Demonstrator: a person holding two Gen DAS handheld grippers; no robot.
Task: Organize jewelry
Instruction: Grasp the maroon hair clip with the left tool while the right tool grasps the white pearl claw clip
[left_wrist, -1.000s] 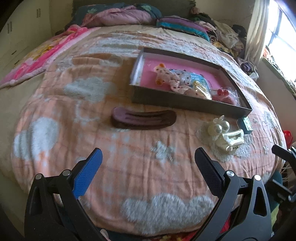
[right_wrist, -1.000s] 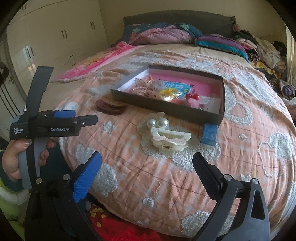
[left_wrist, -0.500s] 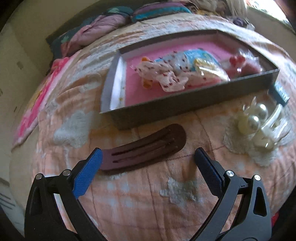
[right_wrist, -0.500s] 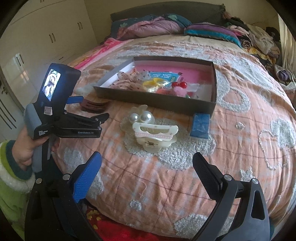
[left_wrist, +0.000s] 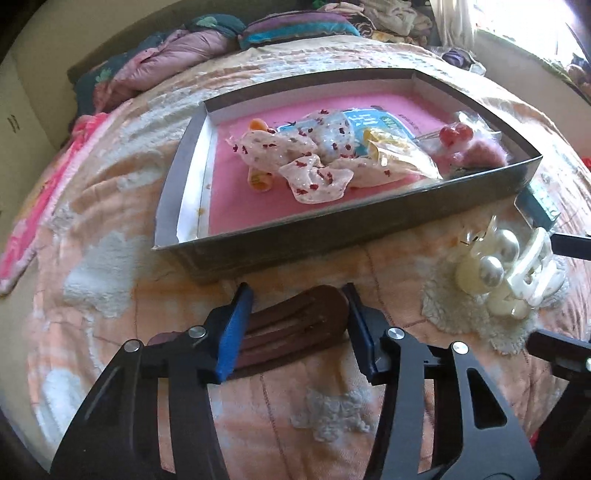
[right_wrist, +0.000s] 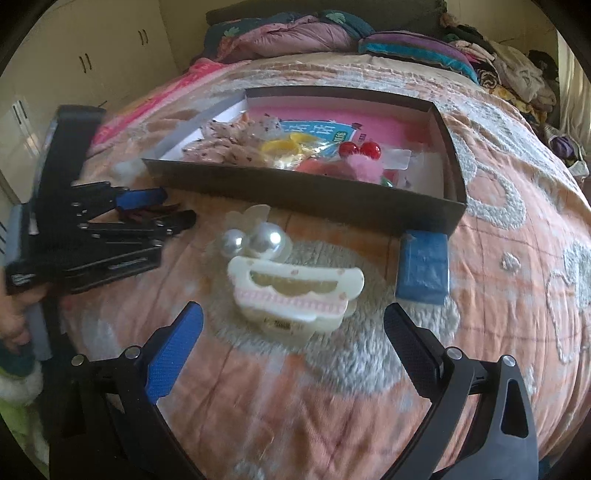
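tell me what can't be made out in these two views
- Brown hair clip: near end hidden behind the left tool in the left wrist view; contact cannot be told.
- Blue box: cut off by the tray wall in the left wrist view.
- White claw clip: label too small and blurred in the right wrist view.

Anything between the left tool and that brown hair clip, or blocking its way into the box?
Nothing between: the left tool straddles the brown hair clip. Only the box's near wall stands beyond it.
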